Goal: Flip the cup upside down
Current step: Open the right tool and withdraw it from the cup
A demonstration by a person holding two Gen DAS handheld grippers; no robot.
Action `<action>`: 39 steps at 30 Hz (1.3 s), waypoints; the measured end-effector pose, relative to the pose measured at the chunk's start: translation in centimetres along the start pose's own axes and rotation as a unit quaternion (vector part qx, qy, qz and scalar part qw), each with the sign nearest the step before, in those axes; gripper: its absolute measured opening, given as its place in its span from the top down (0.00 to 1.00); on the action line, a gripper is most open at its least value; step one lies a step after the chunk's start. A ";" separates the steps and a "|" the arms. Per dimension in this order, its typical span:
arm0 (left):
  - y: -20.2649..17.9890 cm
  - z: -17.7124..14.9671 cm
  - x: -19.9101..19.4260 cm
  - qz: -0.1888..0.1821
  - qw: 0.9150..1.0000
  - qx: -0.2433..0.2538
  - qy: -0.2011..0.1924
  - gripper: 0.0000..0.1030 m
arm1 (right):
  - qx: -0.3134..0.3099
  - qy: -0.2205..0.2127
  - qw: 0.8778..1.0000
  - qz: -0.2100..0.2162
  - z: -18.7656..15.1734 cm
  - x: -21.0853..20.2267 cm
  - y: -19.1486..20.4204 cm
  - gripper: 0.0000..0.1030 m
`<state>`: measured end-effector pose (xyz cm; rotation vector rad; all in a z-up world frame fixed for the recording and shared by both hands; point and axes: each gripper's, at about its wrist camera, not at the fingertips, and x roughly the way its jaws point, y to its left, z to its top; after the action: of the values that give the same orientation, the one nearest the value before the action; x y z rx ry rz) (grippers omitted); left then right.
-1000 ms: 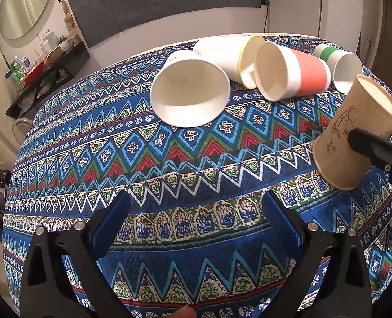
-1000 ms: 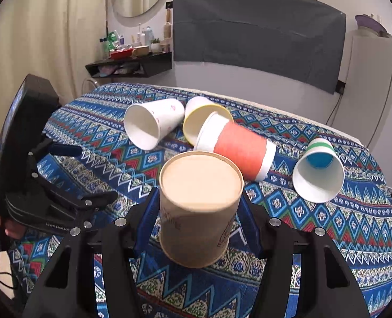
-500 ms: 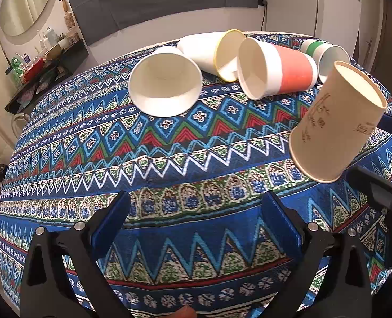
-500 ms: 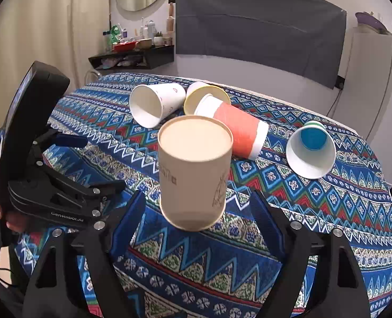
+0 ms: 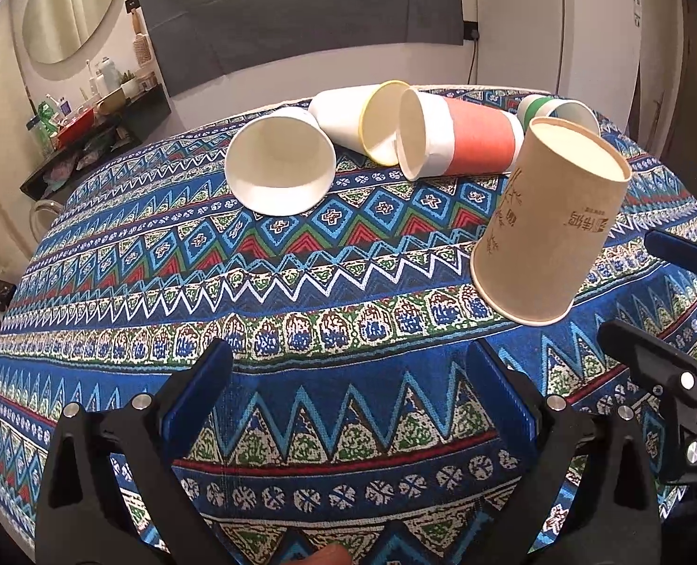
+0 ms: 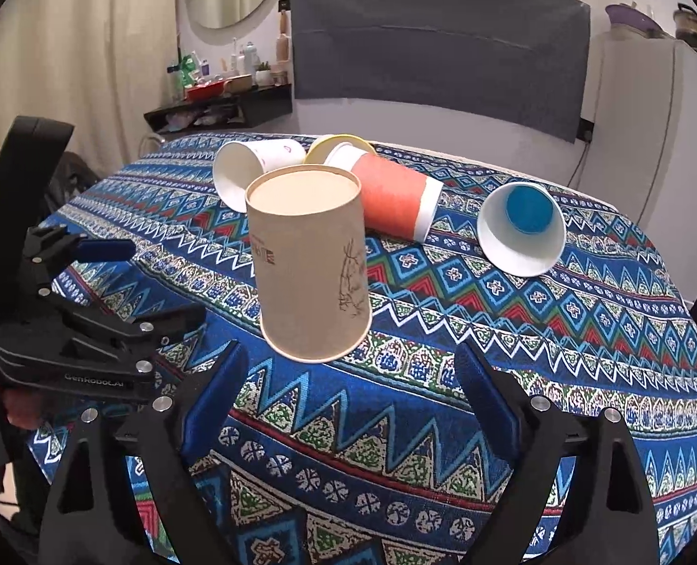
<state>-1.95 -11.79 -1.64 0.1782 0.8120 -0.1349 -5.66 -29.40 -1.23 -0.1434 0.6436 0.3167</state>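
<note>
A: On the patterned tablecloth (image 6: 442, 376), going left to right: the left gripper (image 5: 348, 405) is held wide open with nothing in it, and the brown cup (image 6: 308, 263) is seen standing mouth-down, base up, ahead of the right gripper (image 6: 348, 391), which is spread open too and is not touching it.

B: A clean release is called for: the fingers should be drawn straight back so the rim isn't clipped.

A: The blue inside of the green-banded cup (image 6: 520, 228) is shown only in the right wrist view; the white cup (image 5: 280, 165) is seen open-mouthed in the left.
</note>
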 end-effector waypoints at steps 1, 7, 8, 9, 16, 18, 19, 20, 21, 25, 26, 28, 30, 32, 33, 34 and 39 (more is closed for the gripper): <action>-0.1 -0.2 -0.2 0.001 1.000 -0.001 -0.004 0.06 | 0.004 -0.002 1.000 -0.001 -0.1 -0.1 -0.1 0.18; -0.1 -1.1 -1.7 0.004 0.999 -0.011 -0.037 0.06 | 0.022 -0.037 0.999 -0.027 -0.2 -1.3 -0.9 0.15; 0.0 -1.2 -1.9 0.002 0.999 -0.012 -0.042 0.06 | 0.025 -0.042 0.998 -0.031 -0.2 -1.4 -1.1 0.15; 0.0 -1.4 -2.1 -0.003 0.999 -0.014 -0.046 0.06 | 0.028 -0.044 0.998 -0.033 -0.2 -1.5 -1.2 0.15; 0.4 -1.7 -3.0 -0.015 0.997 -0.018 -0.072 0.06 | 0.050 -0.046 0.997 -0.033 -0.5 -1.5 -2.0 0.15; 0.4 -1.8 -3.1 -0.019 0.997 -0.014 -0.080 0.06 | 0.054 -0.050 0.997 -0.034 -0.6 -1.6 -2.1 0.15; 0.3 -1.9 -3.3 -0.018 0.996 -0.013 -0.085 0.06 | 0.056 -0.051 0.997 -0.031 -0.7 -1.6 -2.1 0.15; 0.3 -1.9 -3.5 -0.019 0.996 -0.013 -0.091 0.06 | 0.059 -0.052 0.996 -0.031 -0.7 -1.6 -2.2 0.15; 0.3 -1.9 -3.5 -0.021 0.995 -0.013 -0.094 0.06 | 0.062 -0.053 0.996 -0.032 -0.7 -1.7 -2.2 0.15; 0.3 -1.8 -3.5 -0.020 0.995 -0.010 -0.094 0.06 | 0.067 -0.050 0.996 -0.031 -0.9 -1.6 -2.3 0.15; 0.2 -1.8 -3.4 -0.021 0.995 -0.009 -0.092 0.06 | 0.067 -0.049 0.996 -0.031 -0.9 -1.6 -2.3 0.14; 0.2 -1.6 -3.4 -0.024 0.996 -0.008 -0.091 0.06 | 0.066 -0.049 0.996 -0.032 -0.9 -1.6 -2.2 0.14; 0.2 -1.7 -3.4 -0.024 0.995 -0.006 -0.093 0.06 | 0.066 -0.049 0.996 -0.033 -0.9 -1.6 -2.2 0.14; 0.2 -1.7 -3.4 -0.025 0.995 -0.004 -0.092 0.06 | 0.064 -0.047 0.996 -0.033 -0.9 -1.5 -2.2 0.14; 0.2 -1.7 -3.4 -0.024 0.996 -0.004 -0.091 0.06 | 0.064 -0.047 0.996 -0.033 -0.9 -1.5 -2.1 0.14; 0.2 -1.7 -3.3 -0.024 0.996 -0.004 -0.091 0.06 | 0.063 -0.048 0.996 -0.033 -0.9 -1.5 -2.1 0.14; 0.2 -1.7 -3.1 -0.027 0.996 -0.006 -0.089 0.06 | 0.059 -0.048 0.997 -0.031 -0.9 -1.5 -1.9 0.14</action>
<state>-5.23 -11.03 -0.45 0.1314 0.6407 -0.1933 -6.64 -31.80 -0.98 -0.0355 0.5592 0.2236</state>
